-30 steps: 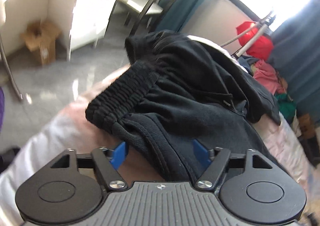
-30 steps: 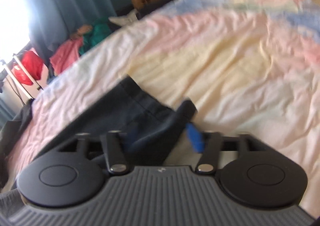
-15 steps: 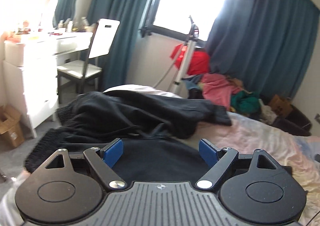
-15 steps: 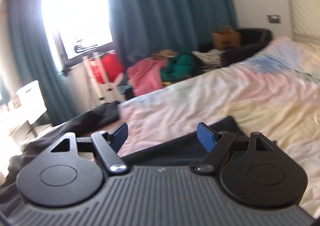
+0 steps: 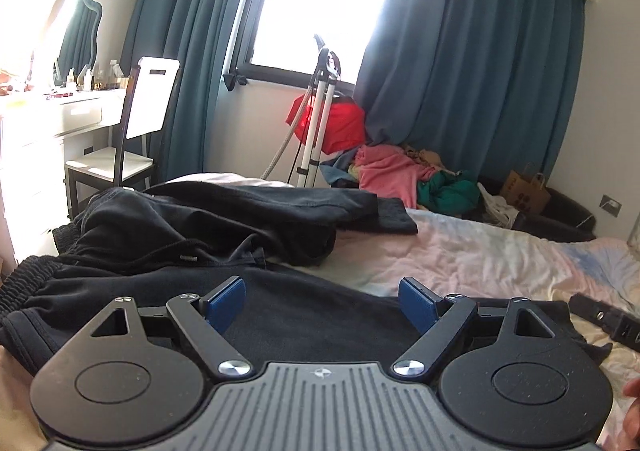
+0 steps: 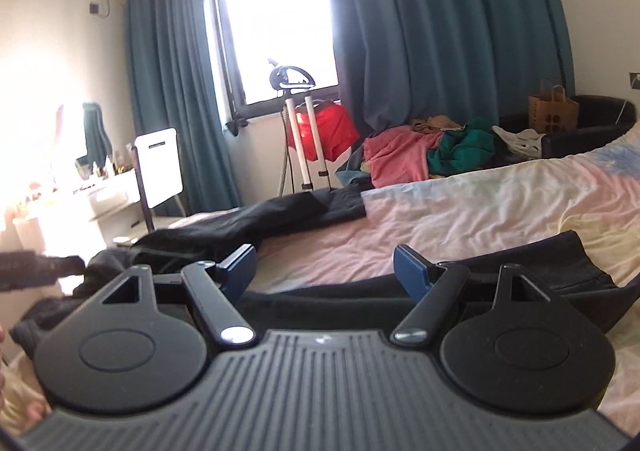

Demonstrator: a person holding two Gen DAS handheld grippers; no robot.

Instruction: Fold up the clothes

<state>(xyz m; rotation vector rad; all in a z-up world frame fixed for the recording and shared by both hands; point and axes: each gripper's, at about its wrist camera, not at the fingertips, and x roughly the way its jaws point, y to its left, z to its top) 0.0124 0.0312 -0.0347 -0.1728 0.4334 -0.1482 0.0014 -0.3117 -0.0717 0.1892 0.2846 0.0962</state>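
Note:
Black trousers (image 5: 192,243) lie spread on the pastel bed cover (image 5: 480,251), elastic waistband at the left, one leg stretching toward the window. My left gripper (image 5: 322,301) is open and empty, just above the near leg. In the right wrist view the trousers (image 6: 532,271) run across in front of my right gripper (image 6: 325,269), which is open and empty above the hem end. The far leg (image 6: 304,207) lies across the bed. Part of the left gripper (image 6: 36,271) shows at the left edge.
A heap of pink and green clothes (image 5: 408,179) and a red item on a white stand (image 5: 320,123) sit by the teal curtains. A chair (image 5: 136,139) and white dressing table (image 5: 48,111) stand left. A paper bag (image 5: 524,187) rests on a dark armchair at the right.
Both grippers let go of the trousers and opened. Both lifted and tilted up from looking down at the cloth to looking level across the bed toward the window.

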